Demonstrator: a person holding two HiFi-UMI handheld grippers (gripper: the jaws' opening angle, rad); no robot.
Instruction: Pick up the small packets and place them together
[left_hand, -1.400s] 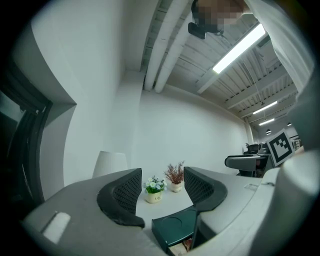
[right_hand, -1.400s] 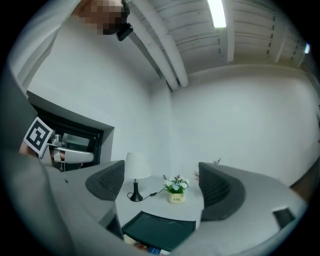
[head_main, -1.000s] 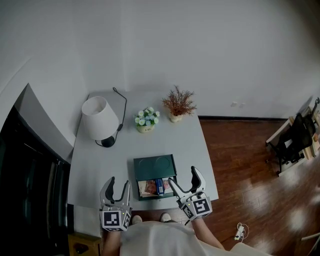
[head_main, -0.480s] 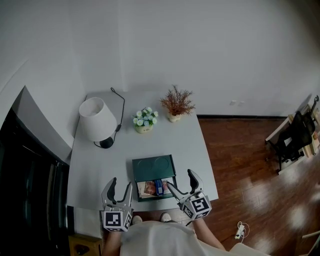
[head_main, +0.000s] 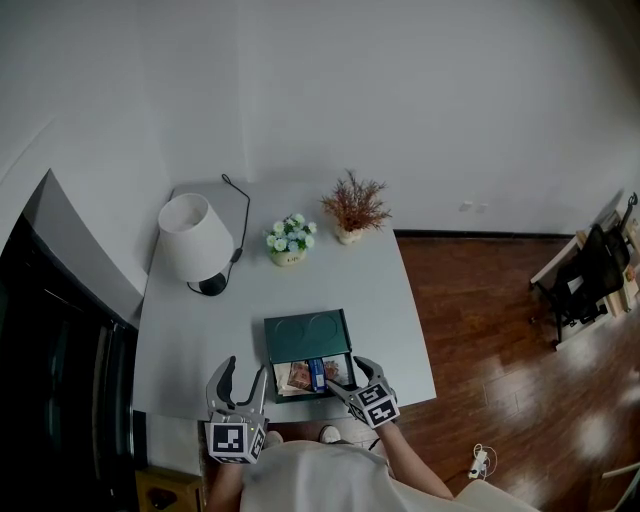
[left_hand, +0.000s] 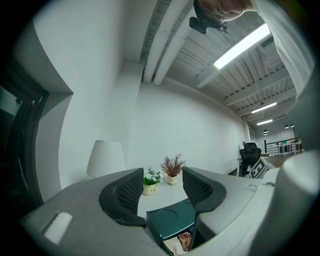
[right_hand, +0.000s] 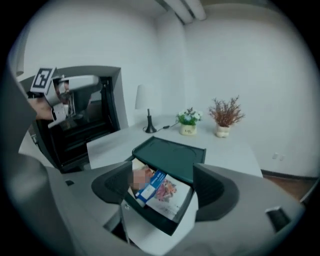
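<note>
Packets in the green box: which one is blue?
The narrow blue packet, lying in the middle of the green box, between a brownish packet and a white packet with a pink picture.

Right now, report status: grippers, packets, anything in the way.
Left gripper open, empty. Right gripper closing over packets, no grip yet. They sit in green box, open end. Nothing blocking.
</note>
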